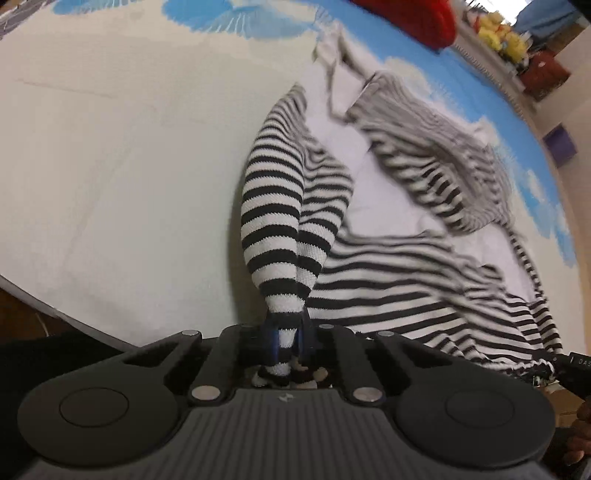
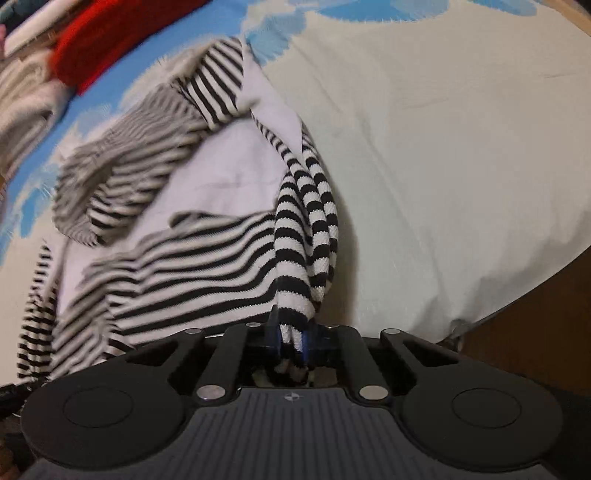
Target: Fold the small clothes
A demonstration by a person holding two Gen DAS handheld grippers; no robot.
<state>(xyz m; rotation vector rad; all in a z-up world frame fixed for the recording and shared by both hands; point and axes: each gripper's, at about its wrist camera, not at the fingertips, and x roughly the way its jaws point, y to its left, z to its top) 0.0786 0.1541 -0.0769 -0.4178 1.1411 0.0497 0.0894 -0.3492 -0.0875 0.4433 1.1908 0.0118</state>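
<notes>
Nearest in the left wrist view, the left gripper (image 1: 287,332) has its jaws closed tight on a bunched fold of the black-and-white striped knit garment (image 1: 388,280), the cloth pinched between the blue pads and poking out behind them. In the right wrist view the right gripper (image 2: 291,334) is clamped in the same way on another gathered fold of the same striped garment (image 2: 192,266). The garment lies on the white bedspread with blue cloud-like patches (image 1: 110,184), stretched and rumpled between the two grips, its stripes blurred farther out; a plain white panel of it (image 2: 207,166) shows between the striped parts. Outward of the garment on the left gripper's side the bedspread is bare and smooth up to its near edge, where brown floor (image 1: 22,314) shows below it. On the right gripper's side, a similar bare stretch (image 2: 461,166) runs to the bed's edge, with dark brown (image 2: 535,332) below. Beyond the garment, at the far side of the bed, lies a red knitted item (image 1: 417,18), with yellow soft things (image 1: 498,33) and a purple box (image 1: 559,144) farther off past the bed's edge.
</notes>
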